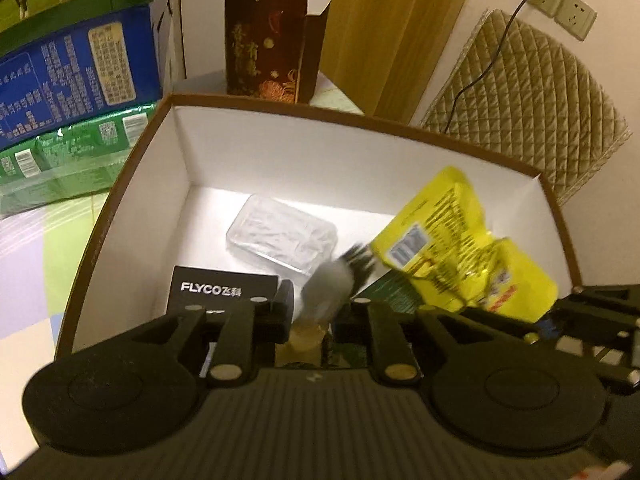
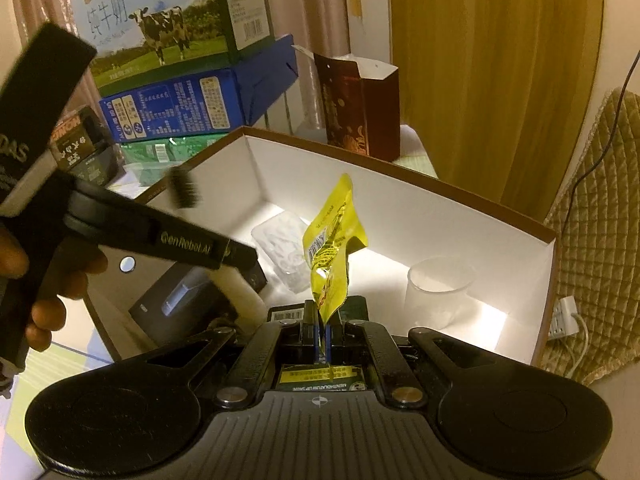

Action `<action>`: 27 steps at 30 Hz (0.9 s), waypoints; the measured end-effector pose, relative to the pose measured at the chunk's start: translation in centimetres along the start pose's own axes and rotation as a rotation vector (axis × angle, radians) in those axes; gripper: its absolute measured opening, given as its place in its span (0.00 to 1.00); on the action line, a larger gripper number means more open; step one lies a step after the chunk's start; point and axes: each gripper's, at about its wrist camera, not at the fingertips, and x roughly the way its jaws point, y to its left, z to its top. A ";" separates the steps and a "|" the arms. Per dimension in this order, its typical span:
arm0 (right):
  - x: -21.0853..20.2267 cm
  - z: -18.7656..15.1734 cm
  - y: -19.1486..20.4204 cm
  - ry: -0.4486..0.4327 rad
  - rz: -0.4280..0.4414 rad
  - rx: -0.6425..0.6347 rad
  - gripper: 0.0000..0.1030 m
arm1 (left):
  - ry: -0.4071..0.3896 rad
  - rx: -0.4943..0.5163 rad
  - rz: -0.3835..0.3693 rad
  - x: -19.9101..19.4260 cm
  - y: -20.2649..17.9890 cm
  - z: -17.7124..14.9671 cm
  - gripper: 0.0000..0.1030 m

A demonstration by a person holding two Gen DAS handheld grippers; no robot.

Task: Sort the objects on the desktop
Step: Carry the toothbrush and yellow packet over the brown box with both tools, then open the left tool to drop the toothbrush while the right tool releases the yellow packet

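Observation:
A brown-rimmed white box point(image 1: 280, 148) sits open below both grippers; its far wall also shows in the right wrist view point(image 2: 420, 208). My left gripper point(image 1: 316, 312) is shut on a pale-handled brush point(image 1: 332, 284) with black bristles, held over the box; the bristles show blurred in the right wrist view point(image 2: 184, 192). My right gripper point(image 2: 323, 332) is shut on a yellow sachet point(image 2: 332, 248), which hangs above the box and shows in the left wrist view point(image 1: 452, 240). Inside lie a black FLYCO box point(image 1: 216, 288), a clear plastic case point(image 1: 280, 236) and a clear cup point(image 2: 438, 292).
Stacked milk cartons point(image 1: 72, 60) stand left of the box, and a dark red carton point(image 1: 272, 40) behind it. A quilted cushion point(image 1: 532, 104) leans on the wall at the right. A green packet point(image 1: 396, 292) lies on the box floor. A power strip point(image 2: 564, 316) lies at the right.

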 end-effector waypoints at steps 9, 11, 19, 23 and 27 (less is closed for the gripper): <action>0.5 -0.1 0.1 0.011 0.004 0.004 0.00 | -0.038 0.013 0.001 -2.0 0.8 0.3 0.41; 0.7 0.0 0.3 0.013 0.008 -0.001 0.00 | -0.066 0.015 -0.005 -3.1 0.8 0.9 0.44; 1.2 0.2 0.6 0.027 0.037 0.016 0.00 | -0.162 0.008 -0.027 -6.4 1.1 2.7 0.54; 1.2 0.1 0.5 0.011 0.040 0.025 0.00 | -0.154 0.006 -0.022 -6.4 1.3 2.3 0.56; 1.1 0.2 0.6 -0.010 0.029 0.012 0.04 | -0.129 0.005 -0.016 -5.9 1.4 1.3 0.58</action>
